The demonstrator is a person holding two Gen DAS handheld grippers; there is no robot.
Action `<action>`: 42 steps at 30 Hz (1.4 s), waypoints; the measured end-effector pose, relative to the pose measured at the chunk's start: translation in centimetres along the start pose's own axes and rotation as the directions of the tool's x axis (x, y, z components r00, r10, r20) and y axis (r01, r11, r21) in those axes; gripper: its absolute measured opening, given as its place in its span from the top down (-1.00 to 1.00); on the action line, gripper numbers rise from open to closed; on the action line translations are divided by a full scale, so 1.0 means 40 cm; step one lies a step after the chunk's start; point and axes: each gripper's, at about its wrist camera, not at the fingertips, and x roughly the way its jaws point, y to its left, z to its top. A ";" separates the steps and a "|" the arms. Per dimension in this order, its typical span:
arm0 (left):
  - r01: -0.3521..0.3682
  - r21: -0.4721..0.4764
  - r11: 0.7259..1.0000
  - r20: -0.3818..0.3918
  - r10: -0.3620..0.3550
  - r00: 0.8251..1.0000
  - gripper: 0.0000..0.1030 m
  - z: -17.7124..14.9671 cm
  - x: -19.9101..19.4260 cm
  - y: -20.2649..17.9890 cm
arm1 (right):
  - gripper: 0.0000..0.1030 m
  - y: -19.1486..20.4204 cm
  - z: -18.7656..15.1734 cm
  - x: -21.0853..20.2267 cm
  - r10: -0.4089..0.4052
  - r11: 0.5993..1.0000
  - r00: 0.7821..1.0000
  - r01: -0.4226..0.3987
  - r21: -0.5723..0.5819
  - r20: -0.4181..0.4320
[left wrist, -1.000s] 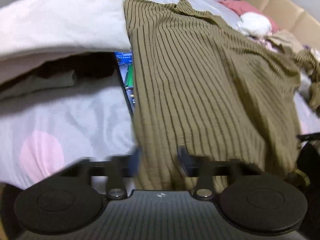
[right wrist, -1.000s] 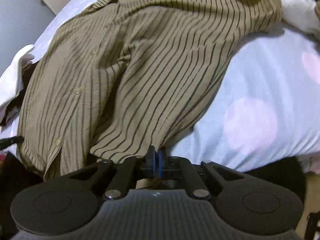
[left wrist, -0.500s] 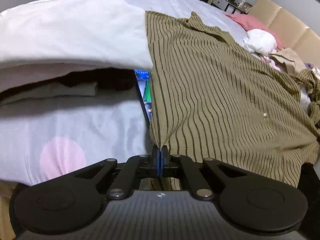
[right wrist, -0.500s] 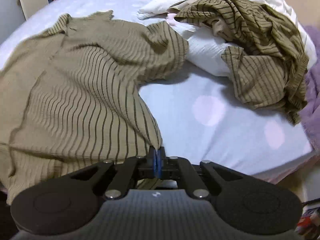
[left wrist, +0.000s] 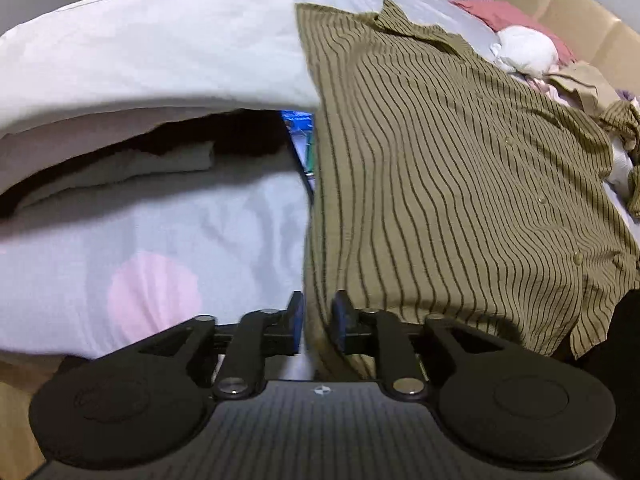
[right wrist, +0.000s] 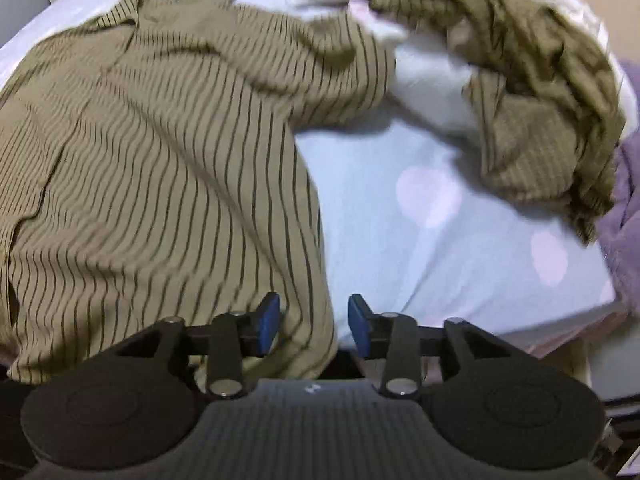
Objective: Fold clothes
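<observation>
A home bedroom. I work at a bed (left wrist: 168, 216) made up with a pale sheet bearing pink dots, the landmark here. On the bed lies a spread olive striped shirt (left wrist: 440, 184); beside the shirt a white duvet (left wrist: 152, 52) is bunched. At the bed's far end stands a padded beige headboard (left wrist: 568, 12), with a pink pillow (left wrist: 504, 12) before it. Near the headboard my other view shows a crumpled heap of clothes (right wrist: 532, 92) and, at the bed's edge, a purple blanket (right wrist: 626, 216).
</observation>
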 end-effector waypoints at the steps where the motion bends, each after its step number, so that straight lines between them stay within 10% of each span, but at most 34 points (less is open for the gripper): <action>1: -0.001 -0.010 1.000 0.005 0.001 1.000 0.57 0.003 -0.003 0.010 | 0.14 0.005 0.011 -0.006 -0.010 1.000 1.000 0.010 -0.010 0.023; 16: 0.066 0.090 0.994 0.163 -0.080 0.983 0.06 0.252 0.049 -0.105 | -0.11 0.347 0.195 0.031 0.315 0.929 0.938 -0.273 -0.251 0.146; 22: 0.059 0.134 0.989 0.185 -0.083 0.979 0.04 0.396 0.151 -0.166 | -0.18 0.473 0.290 0.078 0.315 0.899 0.926 -0.220 -0.379 0.208; 34: -0.016 0.380 0.925 0.190 -0.062 0.980 -0.10 0.672 0.329 -0.201 | -0.38 0.306 0.683 0.293 0.320 0.918 0.907 -0.227 -0.324 0.273; 42: -0.013 0.329 0.944 0.188 -0.052 0.981 -0.11 0.921 0.480 -0.066 | -0.44 0.194 0.976 0.515 0.364 0.927 0.900 -0.326 -0.184 0.239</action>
